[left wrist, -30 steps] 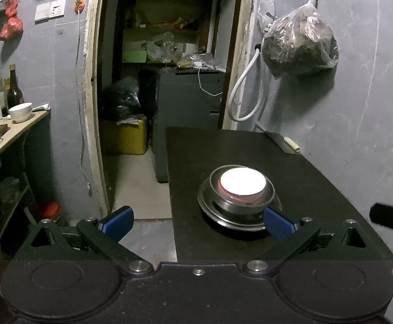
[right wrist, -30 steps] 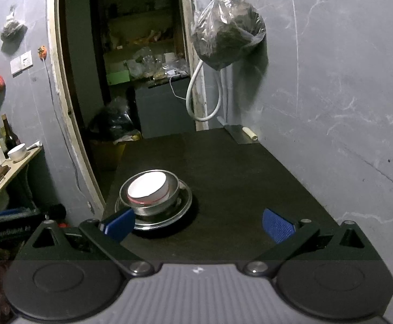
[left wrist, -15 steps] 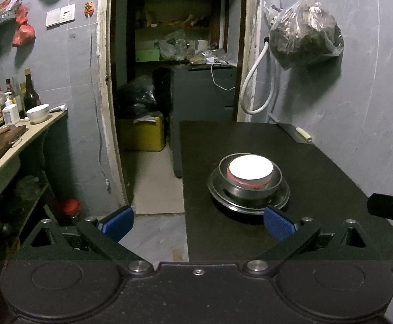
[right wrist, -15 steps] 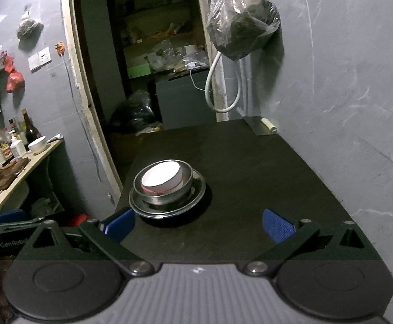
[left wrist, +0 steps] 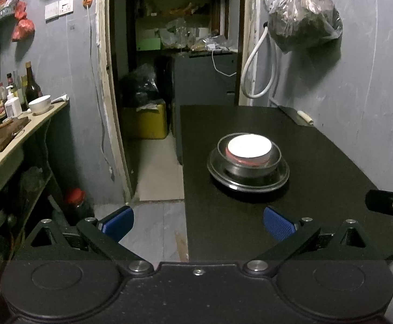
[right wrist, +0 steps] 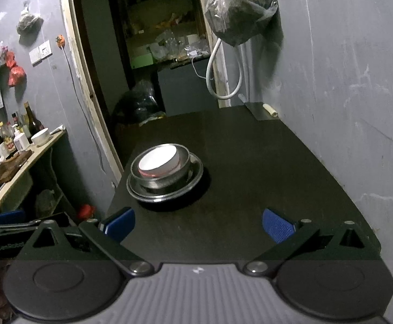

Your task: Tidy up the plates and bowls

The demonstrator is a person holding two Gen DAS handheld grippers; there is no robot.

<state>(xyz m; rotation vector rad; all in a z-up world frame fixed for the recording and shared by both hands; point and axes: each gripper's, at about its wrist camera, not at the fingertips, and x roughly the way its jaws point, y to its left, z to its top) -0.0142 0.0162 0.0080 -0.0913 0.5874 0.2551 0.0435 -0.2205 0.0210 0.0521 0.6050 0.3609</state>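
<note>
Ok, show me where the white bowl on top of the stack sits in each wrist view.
Left wrist: white bowl right of centre, nested in the steel bowl on the steel plate.
Right wrist: white bowl left of centre, same stack.
Shared landmark: the hanging plastic bag on the wall.

Black table (left wrist: 317,162) w/ steel plate (left wrist: 250,183) on it, bowls stacked.
</note>
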